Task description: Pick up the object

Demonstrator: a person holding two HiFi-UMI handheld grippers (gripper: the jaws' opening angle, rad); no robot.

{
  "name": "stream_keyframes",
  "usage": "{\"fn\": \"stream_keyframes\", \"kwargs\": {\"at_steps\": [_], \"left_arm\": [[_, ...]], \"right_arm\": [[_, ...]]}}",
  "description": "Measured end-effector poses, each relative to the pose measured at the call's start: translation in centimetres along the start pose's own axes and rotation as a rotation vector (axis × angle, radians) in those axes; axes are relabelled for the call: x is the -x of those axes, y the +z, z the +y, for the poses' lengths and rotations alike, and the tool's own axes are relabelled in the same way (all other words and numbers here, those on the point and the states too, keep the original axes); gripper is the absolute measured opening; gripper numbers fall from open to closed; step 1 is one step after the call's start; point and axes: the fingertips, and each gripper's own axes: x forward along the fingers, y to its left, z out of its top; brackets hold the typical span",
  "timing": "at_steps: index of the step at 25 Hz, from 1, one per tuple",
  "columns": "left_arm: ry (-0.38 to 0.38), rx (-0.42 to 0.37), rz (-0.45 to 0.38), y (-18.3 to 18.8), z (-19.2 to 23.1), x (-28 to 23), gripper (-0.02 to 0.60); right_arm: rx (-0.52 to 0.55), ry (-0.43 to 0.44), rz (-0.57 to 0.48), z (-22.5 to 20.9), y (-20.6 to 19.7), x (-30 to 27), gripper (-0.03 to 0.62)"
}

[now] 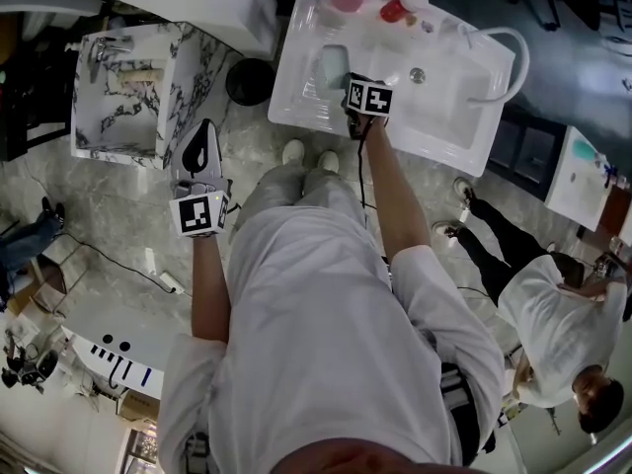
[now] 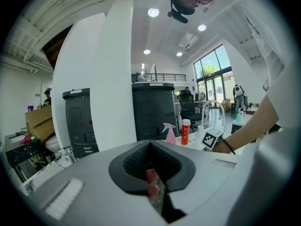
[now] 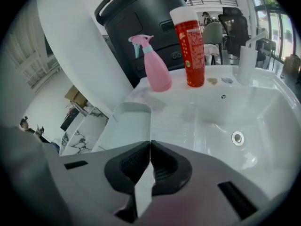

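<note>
- The right tongs (image 3: 149,145) are pinching shut on the thin wall of the pale cup (image 3: 126,126), which is sitting at the left side of the white sink (image 3: 268,112)
- The left tongs (image 2: 150,161) are hanging at the person's side, well apart from the sink, jaws narrow and seemingly gripping a small reddish packet (image 2: 153,185)
- The right tongs are taking only the wall's edge, so I am expecting the cup to swing or slip free on the lift, more so if the wall is smooth or wet
- The pink spray bottle (image 3: 157,74) and the red tube (image 3: 192,41) are standing just behind the cup; a lift drifting forward is risking knocking them over
- A dropped cup is likely sliding down into the basin
</note>
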Motion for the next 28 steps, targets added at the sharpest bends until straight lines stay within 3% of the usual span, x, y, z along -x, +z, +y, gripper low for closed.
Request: {"fn": "stream_keyframes", "kwargs": {"at_steps": [13, 28], "left_arm": [[-0.104, -0.013, -0.098, 3.7, -2.4, -3.5, 0.0], [-0.232, -0.029, -0.231, 10.8, -6.6, -5.9, 0.0]], "right_arm": [[0.095, 0.09, -0.315, 5.5, 7.8, 10.9, 0.009], [0.328, 0.036, -0.744, 10.5, 14.3, 29.2, 0.009]]}}
